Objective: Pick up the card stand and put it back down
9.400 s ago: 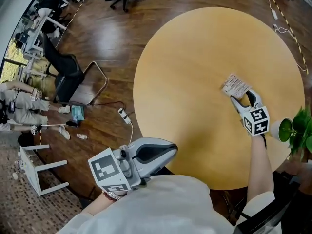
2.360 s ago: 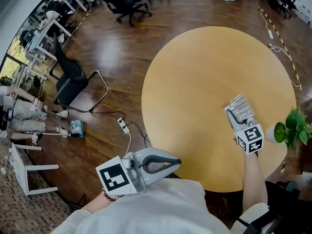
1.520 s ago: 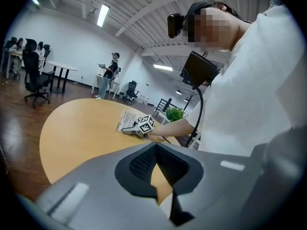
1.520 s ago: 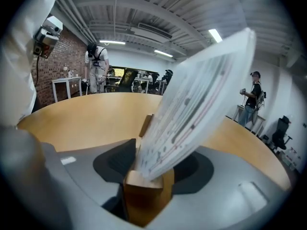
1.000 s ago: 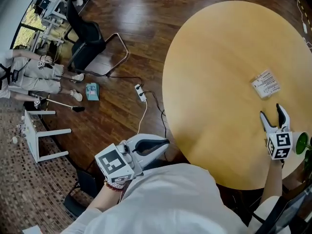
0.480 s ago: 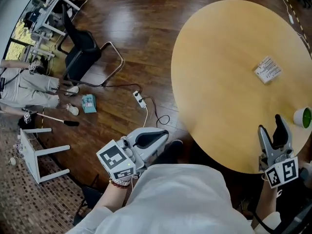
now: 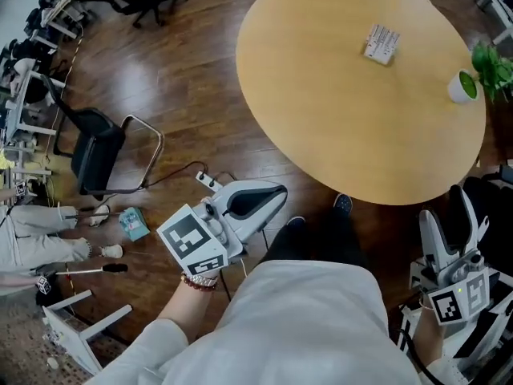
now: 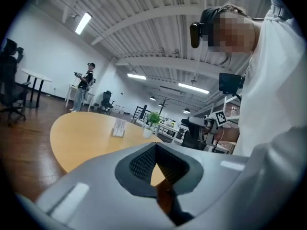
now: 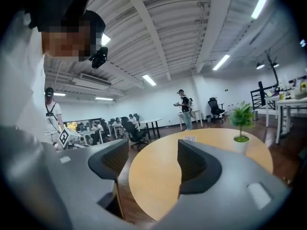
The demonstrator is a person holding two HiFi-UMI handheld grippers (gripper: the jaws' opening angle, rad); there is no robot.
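The card stand (image 7: 381, 43), a small white holder with printed cards, stands alone on the far side of the round yellow table (image 7: 337, 119). It also appears far off as the card stand (image 8: 118, 127) in the left gripper view and as the card stand (image 9: 190, 139) in the right gripper view. My right gripper (image 7: 446, 212) hangs off the table by my right hip. Its jaws are wide apart and opening, with nothing between them (image 9: 152, 164). My left gripper (image 7: 272, 196) is held low over the floor, shut and empty (image 8: 157, 176).
A small plant in a white pot (image 7: 465, 87) sits at the table's right edge. A black chair (image 7: 100, 151), a power strip (image 7: 207, 183) and a cable lie on the wooden floor to the left. A dark seat (image 7: 489, 207) is by my right side.
My right gripper has drawn back from the table's near edge to beside my body. The table now lies farther away in the view. The card stand has stayed put.
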